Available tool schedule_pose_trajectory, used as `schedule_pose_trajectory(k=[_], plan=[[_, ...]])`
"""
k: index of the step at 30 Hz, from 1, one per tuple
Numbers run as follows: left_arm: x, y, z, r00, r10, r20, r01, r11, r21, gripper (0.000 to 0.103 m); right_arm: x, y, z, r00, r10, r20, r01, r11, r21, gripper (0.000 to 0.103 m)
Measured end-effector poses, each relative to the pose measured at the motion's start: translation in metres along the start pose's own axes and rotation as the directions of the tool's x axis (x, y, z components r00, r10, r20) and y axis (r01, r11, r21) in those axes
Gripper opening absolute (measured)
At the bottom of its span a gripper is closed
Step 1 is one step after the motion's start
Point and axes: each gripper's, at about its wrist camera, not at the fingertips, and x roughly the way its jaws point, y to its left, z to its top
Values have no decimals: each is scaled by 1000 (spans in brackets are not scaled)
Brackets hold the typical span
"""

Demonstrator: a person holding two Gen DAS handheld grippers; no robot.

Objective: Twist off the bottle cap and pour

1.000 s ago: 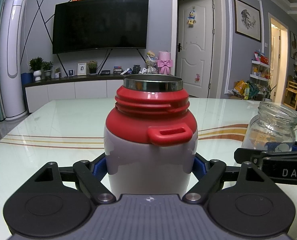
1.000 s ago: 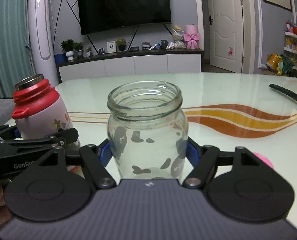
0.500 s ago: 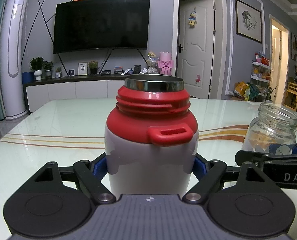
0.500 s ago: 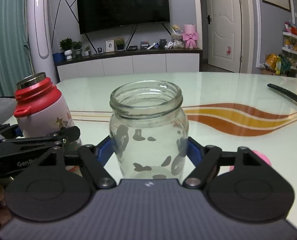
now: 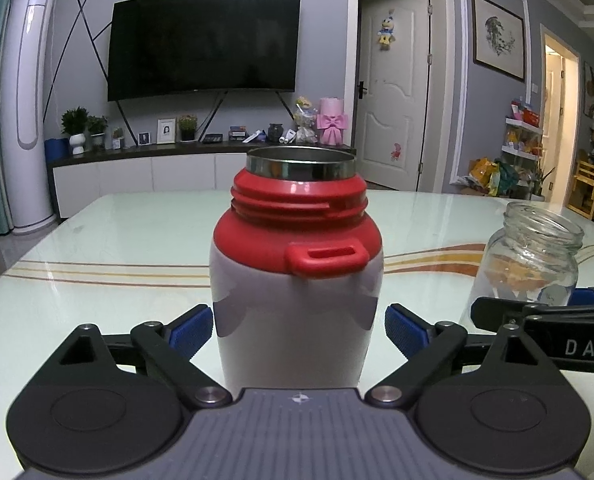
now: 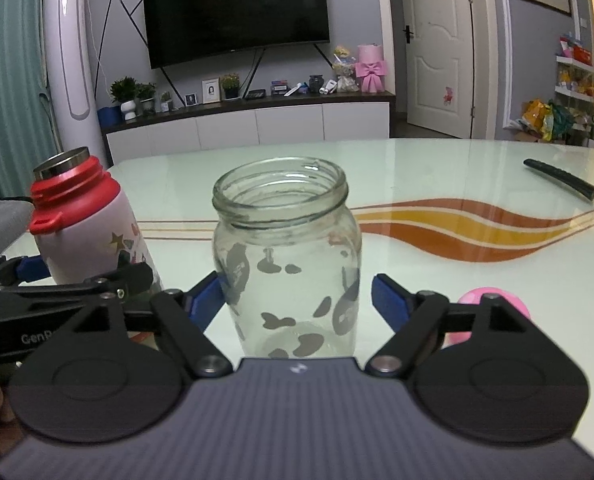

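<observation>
Left gripper [image 5: 297, 330]: spread around the flask [image 5: 297, 280] at 12 o'clock, blue pads [image 5: 189, 330] just off both sides, nothing clenched.
Right gripper [image 6: 295, 300]: likewise released, its pads flanking the glass jar [image 6: 287, 256] with a visible gap at 3 o'clock.
Flask: upright on the worktop [image 5: 117, 248], red collar and steel mouth exposed, cap already off.
Jar: upright, open, seemingly empty, at 3 o'clock of the flask in the left view.
Pink object [image 6: 493, 304]: round, at 3 o'clock of the jar, half hidden behind the right gripper; possibly the cap.
Black remote-like bar [image 6: 559, 180]: at 2 o'clock, well apart.
Risk 1: pads closing off-centre on the smooth flask could let it slip or tip when lifted.
Risk 2: an unheld jar may slide on the glossy worktop if bumped, so the pour misses its mouth.
</observation>
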Motion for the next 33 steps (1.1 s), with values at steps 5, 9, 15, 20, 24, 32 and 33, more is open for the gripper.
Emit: schedule_pose_trajectory(k=[5,9,15,20,24,32,33], plan=[[-4,-1,-2,1000,-1,-14,1,1000,12,94,-9,3,-1,1000,-6,7,6,1000,11,82],[-15,-4,-1,1000,0,-14,1,1000,32,94,-18,3,-3,1000,-15,8,15,1000,18,83],[-31,-7,-1,1000,0,-13,1,999,43,94,-35,1,-7,999,-28,18,27,999,27,83],[-45,-13,-4,1000,-7,-23,8,999,41,94,-51,-1,-9,998,-48,31,48,999,24,84],[-55,-18,-7,999,-14,-32,15,999,38,94,-63,-2,-10,997,-60,41,59,998,23,84],[-83,-30,-10,998,-11,-55,14,999,36,95,-84,-3,-18,996,-71,56,71,997,16,84],[-86,-31,-10,998,-9,-54,12,999,38,97,-87,-3,-19,995,-74,59,74,997,13,84]])
